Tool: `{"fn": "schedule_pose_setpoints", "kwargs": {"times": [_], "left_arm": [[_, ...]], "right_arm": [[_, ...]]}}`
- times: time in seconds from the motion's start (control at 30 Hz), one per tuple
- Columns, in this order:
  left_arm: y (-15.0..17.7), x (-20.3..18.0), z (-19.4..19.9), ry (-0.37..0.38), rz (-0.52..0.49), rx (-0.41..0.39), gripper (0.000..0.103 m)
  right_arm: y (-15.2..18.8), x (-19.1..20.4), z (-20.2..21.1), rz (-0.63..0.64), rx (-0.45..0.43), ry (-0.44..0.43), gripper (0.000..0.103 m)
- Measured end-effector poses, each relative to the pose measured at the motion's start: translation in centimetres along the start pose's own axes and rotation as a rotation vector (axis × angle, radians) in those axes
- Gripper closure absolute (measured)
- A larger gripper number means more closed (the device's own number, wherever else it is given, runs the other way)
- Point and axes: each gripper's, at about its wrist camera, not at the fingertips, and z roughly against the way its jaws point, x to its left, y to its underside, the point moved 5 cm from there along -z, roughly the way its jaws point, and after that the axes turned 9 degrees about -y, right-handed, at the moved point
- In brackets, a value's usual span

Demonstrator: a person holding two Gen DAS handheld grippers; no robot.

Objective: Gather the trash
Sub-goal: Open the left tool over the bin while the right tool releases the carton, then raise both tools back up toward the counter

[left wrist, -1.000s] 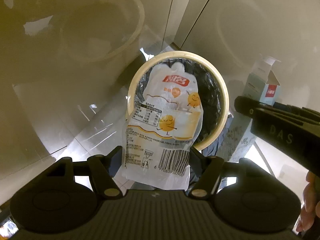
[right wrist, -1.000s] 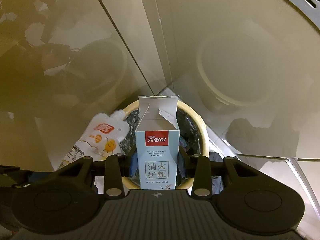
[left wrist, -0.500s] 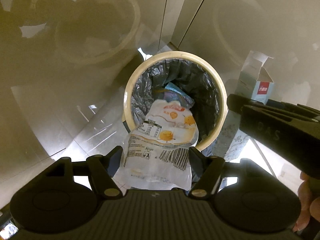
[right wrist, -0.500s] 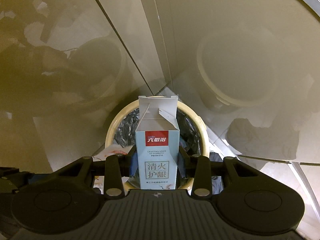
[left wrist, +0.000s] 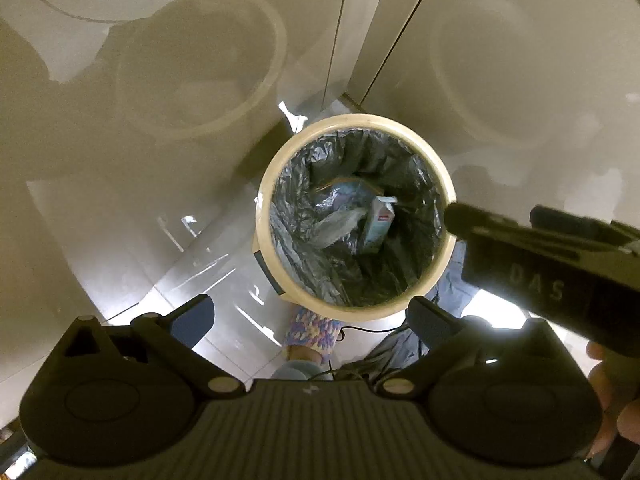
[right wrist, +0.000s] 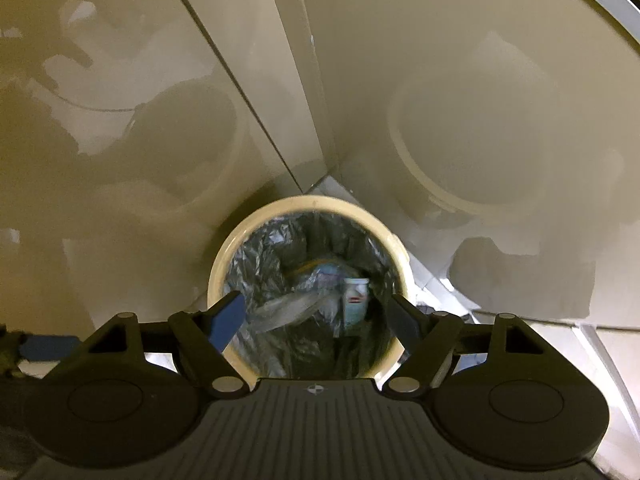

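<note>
Hovering with both grippers, left gripper [left wrist: 310, 318] and right gripper [right wrist: 316, 314], spread and empty, I see the bin [left wrist: 400, 128] at twelve o'clock, carton [left wrist: 378, 226] inside it.

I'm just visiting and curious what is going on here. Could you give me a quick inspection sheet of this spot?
Surface: glossy tiled floor.
Job's things: cream bin with dark liner; blue carton and clear pouch lie inside.
Clutter: nothing seen.
Grippers: left hand-held gripper open, empty; right hand-held gripper open, empty, above the bin.
Cables: thin black cable on the floor.
Surroundings: reflective beige panels; knitted slipper.
</note>
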Motion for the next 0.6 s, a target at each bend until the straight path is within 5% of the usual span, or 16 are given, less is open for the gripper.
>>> {"fn": "schedule_pose_setpoints", "kwargs": {"times": [0.3, 0.6], "left_arm": [[3.0, 1.6, 4.0, 0.011, -0.048, -0.051, 0.000], [5.1, 4.5, 15.7, 0.064, -0.012, -0.221, 0.000]], "right_arm": [[1.6, 0.4, 4.8, -0.079, -0.009, -0.034, 0.021], [1.4, 2.8, 19.4, -0.067, -0.160, -0.078, 0.016]]}}
